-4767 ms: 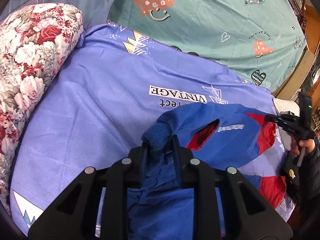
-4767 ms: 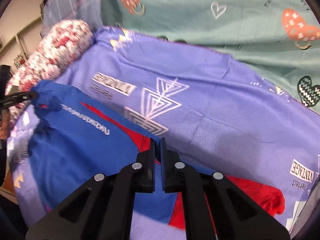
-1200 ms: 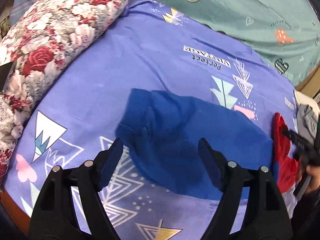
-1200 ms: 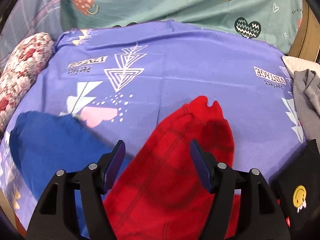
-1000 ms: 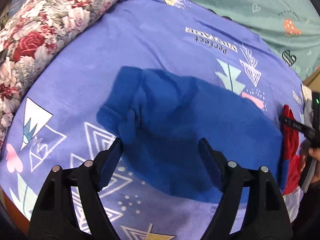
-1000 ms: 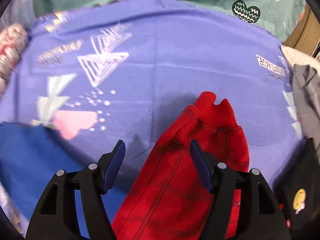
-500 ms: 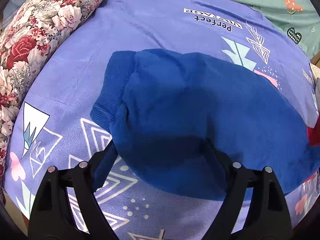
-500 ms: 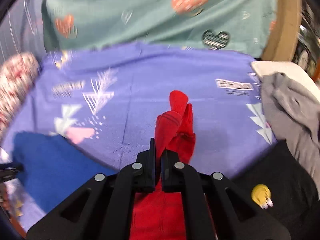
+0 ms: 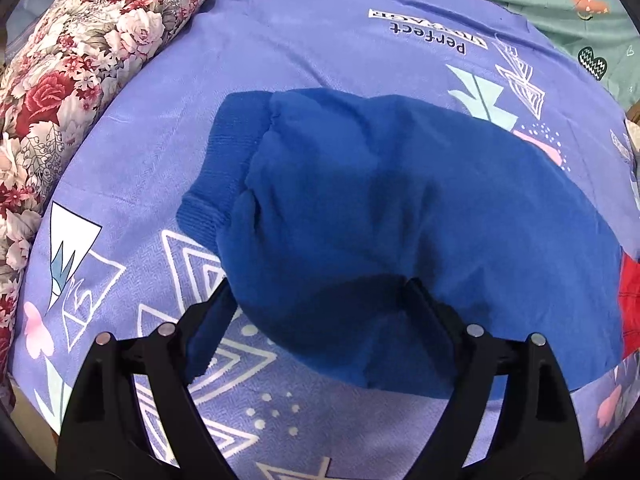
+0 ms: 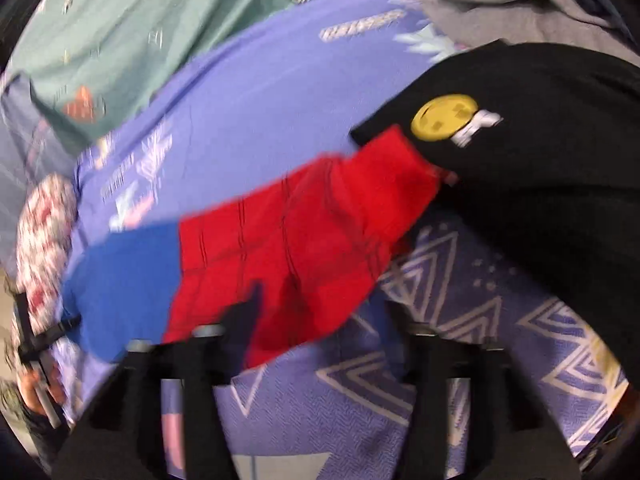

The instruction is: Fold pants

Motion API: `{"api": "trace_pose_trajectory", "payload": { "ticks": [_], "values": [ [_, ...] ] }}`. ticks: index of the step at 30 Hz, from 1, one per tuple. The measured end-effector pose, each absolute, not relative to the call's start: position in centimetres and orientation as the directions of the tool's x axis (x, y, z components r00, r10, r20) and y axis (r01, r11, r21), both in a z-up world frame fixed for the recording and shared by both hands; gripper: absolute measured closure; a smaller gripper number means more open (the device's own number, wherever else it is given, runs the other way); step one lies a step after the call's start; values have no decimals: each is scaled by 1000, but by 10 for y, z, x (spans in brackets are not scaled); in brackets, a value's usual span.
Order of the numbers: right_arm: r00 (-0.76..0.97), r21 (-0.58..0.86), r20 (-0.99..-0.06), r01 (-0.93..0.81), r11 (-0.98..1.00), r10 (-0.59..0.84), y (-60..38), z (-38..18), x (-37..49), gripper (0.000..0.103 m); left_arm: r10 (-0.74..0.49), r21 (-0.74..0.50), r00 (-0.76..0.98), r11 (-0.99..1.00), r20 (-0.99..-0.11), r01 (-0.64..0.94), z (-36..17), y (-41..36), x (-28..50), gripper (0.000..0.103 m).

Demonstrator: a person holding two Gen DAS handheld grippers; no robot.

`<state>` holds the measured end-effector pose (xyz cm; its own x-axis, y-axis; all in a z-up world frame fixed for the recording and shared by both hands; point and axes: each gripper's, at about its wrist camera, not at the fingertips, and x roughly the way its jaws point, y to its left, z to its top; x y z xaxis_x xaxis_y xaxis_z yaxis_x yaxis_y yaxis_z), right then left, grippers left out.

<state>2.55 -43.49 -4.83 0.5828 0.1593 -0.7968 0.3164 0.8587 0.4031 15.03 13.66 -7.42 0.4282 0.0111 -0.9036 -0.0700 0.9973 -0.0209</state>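
1. We judge the main risk to be the fold slipping: the pants (image 9: 400,208) lie on the bed sheet (image 9: 280,40) with the red part's end (image 10: 380,168) touching a black garment (image 10: 540,168) at 2 o'clock, which could snag it.
2. Our left hand-held gripper (image 9: 320,292) stands wide, straddling the blue edge at 6 o'clock, clamping nothing.
3. Our right hand-held gripper (image 10: 320,312) is opening over the red fabric, pads not pressing; blur hides any light contact.
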Motion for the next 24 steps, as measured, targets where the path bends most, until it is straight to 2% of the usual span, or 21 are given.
{"api": "trace_pose_trajectory", "payload": {
  "ticks": [2, 4, 6, 7, 9, 13, 14, 18, 21, 24],
  "values": [
    [597, 393, -790, 323, 861, 137, -435, -40, 23, 45, 1, -33, 439, 997, -898, -70, -69, 135, 148, 17],
    [608, 284, -794, 342, 896, 20, -430, -30, 24, 46, -8, -43, 459, 997, -889, -65, -62, 133, 144, 17],
    [613, 138, -778, 383, 913, -140, -431, -21, 23, 69, -22, -59, 472, 996, -881, -65, -55, 130, 141, 17],
    [620, 95, -761, 402, 911, -194, -428, -18, 22, 71, -27, -66, 476, 996, -879, -65, -53, 128, 139, 17],
    [655, 144, -735, 405, 903, -176, -428, -13, 20, 85, -37, -70, 488, 996, -872, -50, -46, 120, 135, 17],
    [699, 135, -686, 393, 910, -200, -421, -9, 20, 87, -34, -40, 515, 999, -856, -1, -37, 104, 130, 17],
    [693, 118, -696, 368, 922, -188, -417, -12, 22, 87, -28, -29, 517, 1000, -855, 6, -37, 101, 131, 17],
    [630, 234, -776, 265, 936, 16, -416, -39, 29, 87, 31, 15, 499, 999, -866, -35, -49, 103, 142, 17],
    [570, 205, -821, 308, 929, -8, -426, -62, 37, 90, 16, -16, 458, 998, -889, -65, -66, 114, 152, 17],
    [562, 280, -825, 315, 907, 59, -437, -63, 38, 90, 5, -47, 417, 992, -909, -115, -82, 129, 158, 17]
  ]
}}
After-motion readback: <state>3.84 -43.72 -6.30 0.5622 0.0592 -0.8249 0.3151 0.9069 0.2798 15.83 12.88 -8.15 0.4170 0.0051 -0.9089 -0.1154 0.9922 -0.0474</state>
